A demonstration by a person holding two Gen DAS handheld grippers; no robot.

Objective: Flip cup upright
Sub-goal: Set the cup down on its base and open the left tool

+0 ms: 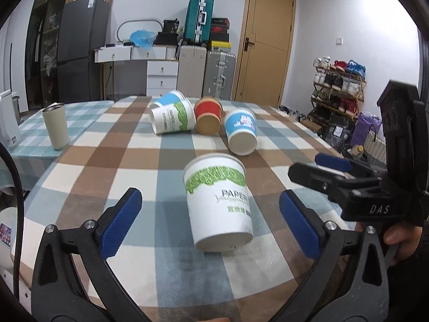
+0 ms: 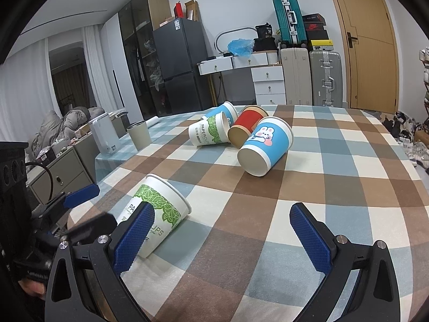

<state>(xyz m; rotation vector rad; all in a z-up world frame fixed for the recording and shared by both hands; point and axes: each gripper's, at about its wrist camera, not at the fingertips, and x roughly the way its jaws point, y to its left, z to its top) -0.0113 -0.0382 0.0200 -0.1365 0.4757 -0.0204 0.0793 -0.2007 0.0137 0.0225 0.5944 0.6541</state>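
A white paper cup with a green leaf band lies on its side on the checked cloth of the surface, its base turned toward the left wrist camera and its mouth pointing away toward 12 o'clock. The left gripper hangs just in front of it with jaws released and spread wide; the cup sits between the two blue pads, touching neither. The right gripper is also released, jaws wide apart and holding nothing. In its view the same cup lies at about 10 o'clock, partly hidden behind the left-hand pad; whether that pad touches the cup cannot be told.

Farther back, toward 12 o'clock, four more cups lie tipped over in a loose cluster: a second green-leaf cup, a blue cup behind it, a red and brown cup and a blue cup with a rabbit print, the last lying nearest. A cream tumbler stands upright at 10 o'clock on an adjoining blue-checked cloth, well apart from the cups.
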